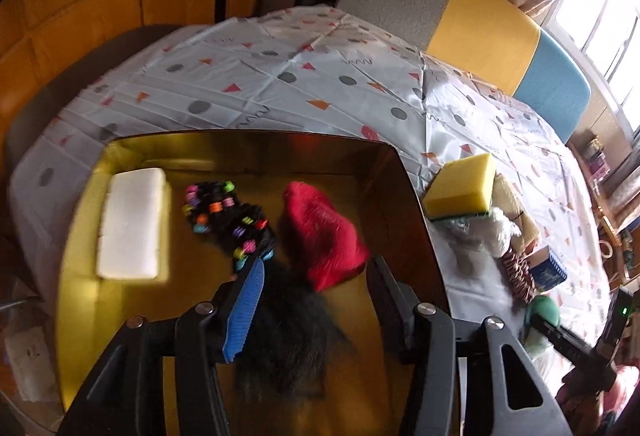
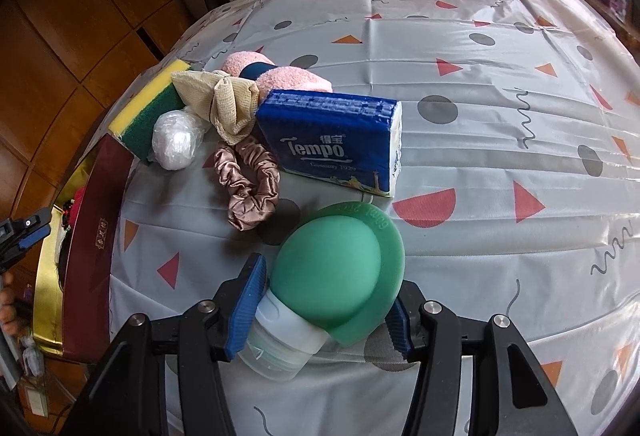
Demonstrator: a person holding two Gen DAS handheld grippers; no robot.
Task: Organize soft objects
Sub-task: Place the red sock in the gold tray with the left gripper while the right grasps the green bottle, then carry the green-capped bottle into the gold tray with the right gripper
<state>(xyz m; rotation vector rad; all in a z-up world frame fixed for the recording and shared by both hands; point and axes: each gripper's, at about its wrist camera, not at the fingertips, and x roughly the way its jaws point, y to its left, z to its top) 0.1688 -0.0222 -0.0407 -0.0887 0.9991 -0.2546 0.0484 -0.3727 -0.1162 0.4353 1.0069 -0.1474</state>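
My left gripper (image 1: 316,268) hangs open over a gold-lined box (image 1: 80,228). In the box lie a white foam block (image 1: 132,224), a black hair tie with coloured beads (image 1: 228,216), a red knitted piece (image 1: 324,236) and a black furry tuft (image 1: 288,336). The tuft lies beneath the jaws, and the pads do not press on it. My right gripper (image 2: 324,296) is shut on a green-capped translucent bottle (image 2: 332,272) just above the tablecloth. Beyond it lie a satin scrunchie (image 2: 248,188), a blue tissue pack (image 2: 336,140), a beige mesh cloth (image 2: 224,100) and a yellow-green sponge (image 2: 152,108).
A pink fluffy roll (image 2: 276,76) and a plastic-wrapped white ball (image 2: 174,140) sit in the same pile. The box's dark red wall (image 2: 88,236) borders the pile on the left. A patterned cloth (image 2: 480,116) covers the table; a cushioned bench (image 1: 480,24) stands behind it.
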